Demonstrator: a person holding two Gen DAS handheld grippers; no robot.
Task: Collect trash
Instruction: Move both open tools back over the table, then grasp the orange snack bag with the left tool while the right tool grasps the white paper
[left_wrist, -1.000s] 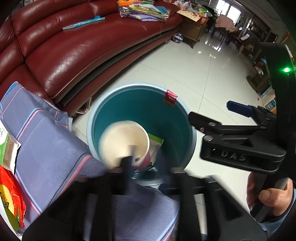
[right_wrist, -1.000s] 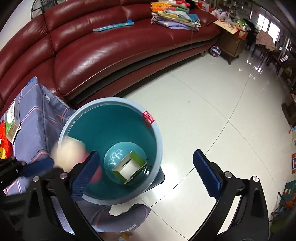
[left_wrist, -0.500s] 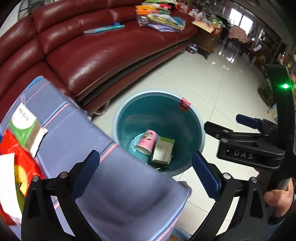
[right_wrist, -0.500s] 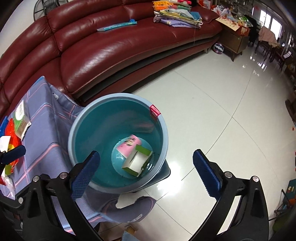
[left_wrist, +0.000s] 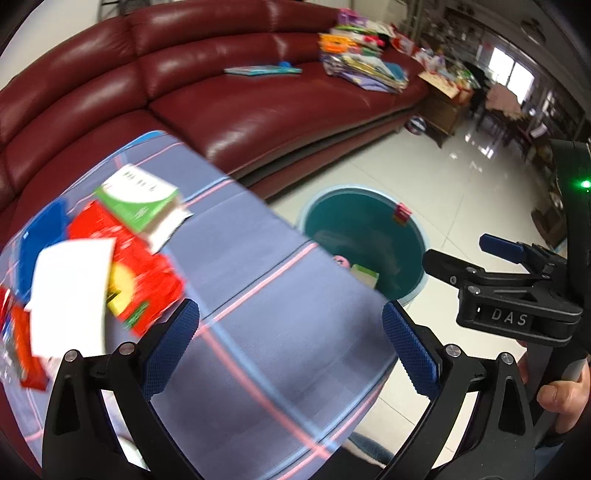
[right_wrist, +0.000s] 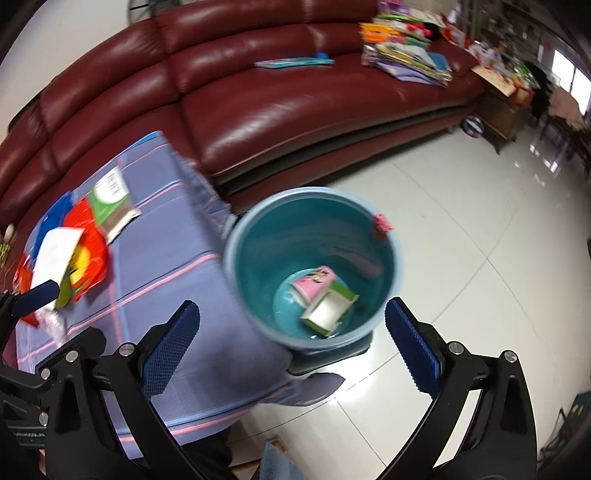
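My left gripper (left_wrist: 290, 341) has just let the pink paper cup (right_wrist: 314, 282) go: its jaws have just been opening and now stand spread with nothing between them. The cup lies on its side at the bottom of the teal bin (right_wrist: 391, 280), touching the green-and-white carton (right_wrist: 330, 308). My right gripper (right_wrist: 291, 345) is spread and empty too. Both have pulled back from the bin toward the cloth-covered surface (left_wrist: 280, 325), where the red wrapper (left_wrist: 147, 273), white paper (left_wrist: 70, 291) and green packet (left_wrist: 138, 201) at far left remain to collect.

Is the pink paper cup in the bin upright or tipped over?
Tipped over. In the right wrist view the pink cup lies on its side at the bottom of the teal bin, leaning against a green-and-white carton.
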